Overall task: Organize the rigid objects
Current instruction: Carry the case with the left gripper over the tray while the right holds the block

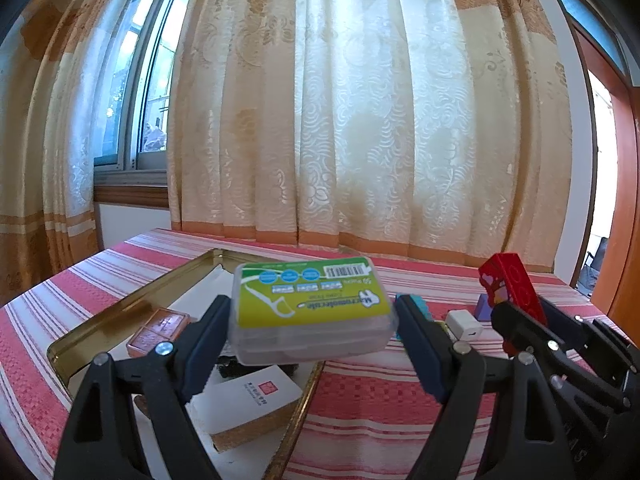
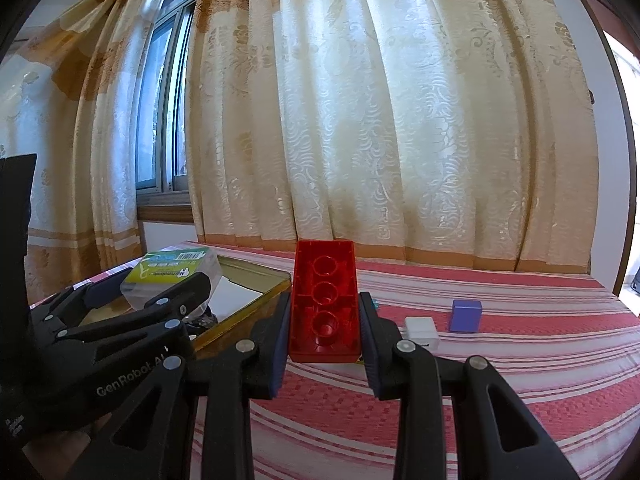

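Your left gripper point(image 1: 314, 344) is clamped across the short sides of the clear plastic floss-pick box with a green label point(image 1: 312, 312), carried flat above the gold metal tray's point(image 1: 120, 312) near corner, likely so it drops in level beside the white cork-backed card point(image 1: 248, 400) and brown square block point(image 1: 158, 330). Your right gripper point(image 2: 324, 330) pinches the red hollow building brick point(image 2: 324, 300) underside-up over the striped red tablecloth point(image 2: 480, 380), apparently waiting its turn.

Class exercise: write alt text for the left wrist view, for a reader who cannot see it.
The left gripper clamps a clear floss-pick box with a green label above a gold tray on a red-striped tablecloth. At right, the right gripper holds a red toy brick; patterned curtains hang behind.
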### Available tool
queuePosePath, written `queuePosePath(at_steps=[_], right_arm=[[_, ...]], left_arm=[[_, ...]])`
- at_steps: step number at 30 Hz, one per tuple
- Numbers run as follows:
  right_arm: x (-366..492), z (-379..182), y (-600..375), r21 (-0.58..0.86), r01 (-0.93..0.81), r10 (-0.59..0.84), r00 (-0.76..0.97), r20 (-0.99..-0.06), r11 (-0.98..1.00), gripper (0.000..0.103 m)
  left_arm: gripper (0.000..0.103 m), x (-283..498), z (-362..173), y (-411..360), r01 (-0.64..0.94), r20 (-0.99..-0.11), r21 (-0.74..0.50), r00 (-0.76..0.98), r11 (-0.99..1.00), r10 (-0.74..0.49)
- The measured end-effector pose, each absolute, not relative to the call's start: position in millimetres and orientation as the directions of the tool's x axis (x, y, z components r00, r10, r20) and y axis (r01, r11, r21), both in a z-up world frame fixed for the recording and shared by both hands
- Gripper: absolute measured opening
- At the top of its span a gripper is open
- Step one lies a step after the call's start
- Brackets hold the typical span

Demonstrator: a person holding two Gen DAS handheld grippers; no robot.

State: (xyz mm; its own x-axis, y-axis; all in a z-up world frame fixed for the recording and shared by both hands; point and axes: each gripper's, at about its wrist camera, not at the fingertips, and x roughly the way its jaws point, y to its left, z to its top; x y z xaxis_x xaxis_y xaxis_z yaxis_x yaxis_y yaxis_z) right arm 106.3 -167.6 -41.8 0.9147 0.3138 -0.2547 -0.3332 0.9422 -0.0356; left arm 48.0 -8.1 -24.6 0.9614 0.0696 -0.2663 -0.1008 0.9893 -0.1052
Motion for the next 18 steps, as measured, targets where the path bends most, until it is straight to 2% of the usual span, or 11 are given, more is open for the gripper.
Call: queuePosePath(at_steps=[18], right_arm=[[107,-44,-148,-0.045,-0.369,0.345,0.900,-0.265,0.928,0.034]], left_arm=[[0.082,44,-25,9,-0.110,-0.263,-0.124,0.962,0.986,0.075]])
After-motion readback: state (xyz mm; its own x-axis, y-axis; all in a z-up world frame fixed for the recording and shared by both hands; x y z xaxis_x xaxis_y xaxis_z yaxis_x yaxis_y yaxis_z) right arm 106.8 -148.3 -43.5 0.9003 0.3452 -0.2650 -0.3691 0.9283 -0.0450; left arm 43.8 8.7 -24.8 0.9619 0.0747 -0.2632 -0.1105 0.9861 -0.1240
